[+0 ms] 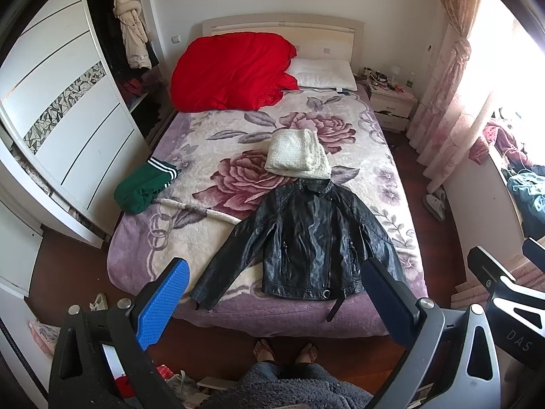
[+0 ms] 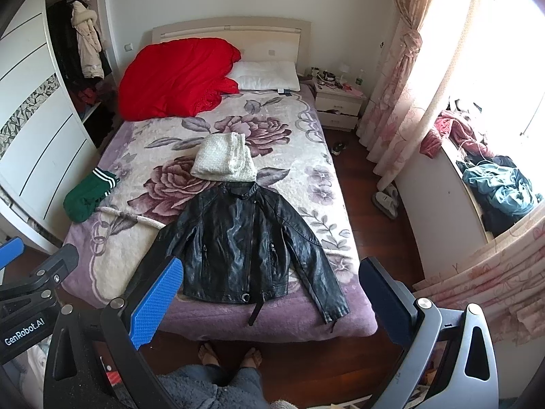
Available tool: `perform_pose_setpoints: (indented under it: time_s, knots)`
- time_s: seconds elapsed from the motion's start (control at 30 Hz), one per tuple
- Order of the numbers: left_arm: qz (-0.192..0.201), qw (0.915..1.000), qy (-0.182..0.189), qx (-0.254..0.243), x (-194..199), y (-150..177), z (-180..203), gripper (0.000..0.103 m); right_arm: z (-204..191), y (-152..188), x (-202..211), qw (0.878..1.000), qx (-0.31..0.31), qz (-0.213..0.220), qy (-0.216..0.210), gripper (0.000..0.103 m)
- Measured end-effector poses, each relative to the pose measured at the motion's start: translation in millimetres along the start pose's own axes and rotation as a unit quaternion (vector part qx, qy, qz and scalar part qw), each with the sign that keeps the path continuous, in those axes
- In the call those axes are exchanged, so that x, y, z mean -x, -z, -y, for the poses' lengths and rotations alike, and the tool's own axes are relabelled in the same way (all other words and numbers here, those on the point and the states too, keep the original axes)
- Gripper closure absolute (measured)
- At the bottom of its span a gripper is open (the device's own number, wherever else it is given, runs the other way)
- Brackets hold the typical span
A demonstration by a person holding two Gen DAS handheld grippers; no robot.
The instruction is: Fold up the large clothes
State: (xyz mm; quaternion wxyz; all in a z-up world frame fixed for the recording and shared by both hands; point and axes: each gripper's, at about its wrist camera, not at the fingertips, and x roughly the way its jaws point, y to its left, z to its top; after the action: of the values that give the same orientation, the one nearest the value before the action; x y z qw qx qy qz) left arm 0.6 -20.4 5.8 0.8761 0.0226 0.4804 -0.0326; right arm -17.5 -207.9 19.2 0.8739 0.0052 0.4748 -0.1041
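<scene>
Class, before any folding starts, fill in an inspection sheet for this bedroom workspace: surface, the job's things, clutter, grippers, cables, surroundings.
Surface: bed covered by a floral blanket, used as the folding area.
Job's things: black leather jacket lying flat near the foot edge, front up, sleeves spread, not yet folded.
Clutter: folded white knit touching the jacket's collar; crumpled green garment near the left edge; red duvet and pillow at the headboard.
Grippers: left gripper and right gripper both open, raised, holding nothing.
Cables: nothing seen.
Surroundings: open wardrobe on the left, littered nightstand, curtained window, slippers on the floor.
</scene>
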Motion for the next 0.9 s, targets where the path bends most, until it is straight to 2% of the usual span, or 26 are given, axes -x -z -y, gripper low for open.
perform_pose_setpoints:
  time_s: [0.43,0.9]
  knots:
    - [0.002,1.0,0.003,-0.005,-2,-2,11,0.0,9,5,-5,1.0,-0.006,-0.002,0.002,0.0]
    - [0.003,1.0,0.003,-0.004,-2,-6,9,0.0,16,-4,-5,1.0,-0.007,-0.002,0.002,0.0]
